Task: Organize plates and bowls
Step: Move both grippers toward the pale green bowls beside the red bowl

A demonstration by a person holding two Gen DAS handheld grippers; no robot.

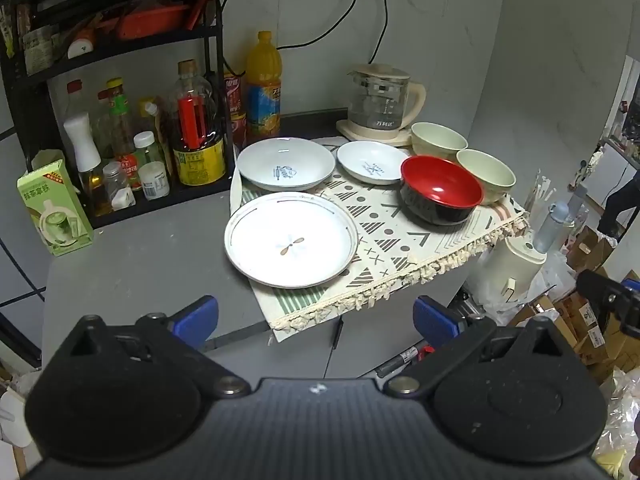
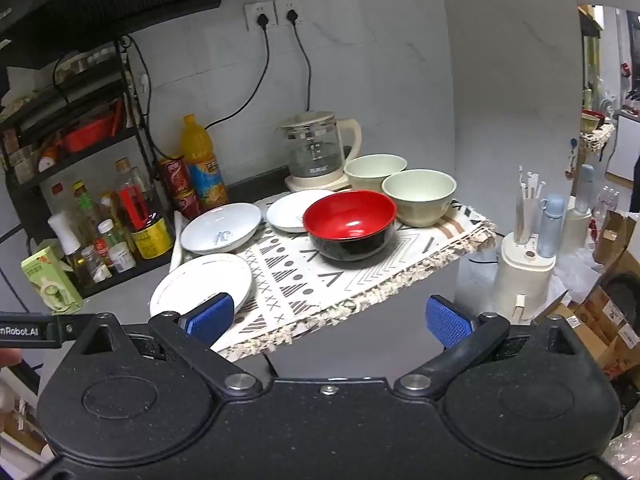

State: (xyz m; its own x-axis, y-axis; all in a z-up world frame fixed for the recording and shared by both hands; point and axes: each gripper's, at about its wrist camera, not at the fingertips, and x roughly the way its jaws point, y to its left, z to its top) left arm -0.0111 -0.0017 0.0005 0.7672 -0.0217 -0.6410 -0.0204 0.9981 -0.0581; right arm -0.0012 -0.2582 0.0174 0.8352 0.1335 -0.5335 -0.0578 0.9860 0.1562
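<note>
1. The left gripper (image 1: pixel 316 316) hangs in front of the desk (image 1: pixel 152 256), off its front edge, with the jaws spread wide and nothing between the blue pads (image 1: pixel 198 314). It holds nothing, and I judge that no dish is taken yet.
2. The right gripper (image 2: pixel 330 322) is also wide open and empty, in front of the front edge of the patterned cloth (image 2: pixel 320 276). Both stand back from the dishes, probably so that the whole set is seen before the first choice.
3. All the dishes lie on the cloth, which covers the right part of the desk and hangs with its fringe over the front and right edges. The cloth seems to serve as the working place for them.
4. The flat plate (image 1: pixel 291 239) is nearest to the front edge, partly over the left border of the cloth. Behind it is the deep white plate (image 1: pixel 285 163), and just beside that, to the right, the small white plate (image 1: pixel 371 161).
5. The red bowl (image 1: pixel 441 189) stands toward the right edge of the desk, upright. Two pale green bowls (image 1: pixel 485 175) stand behind it near the back right corner; I cannot tell if they touch.
6. The plates are on the left and the bowls on the right, but each lies single. I judge that stacking like with like is the work that remains.
7. The kettle (image 1: pixel 380 100) at the back edge and the rack of bottles (image 1: pixel 120 128) on the left leave little free room, so the reach should be careful there.
</note>
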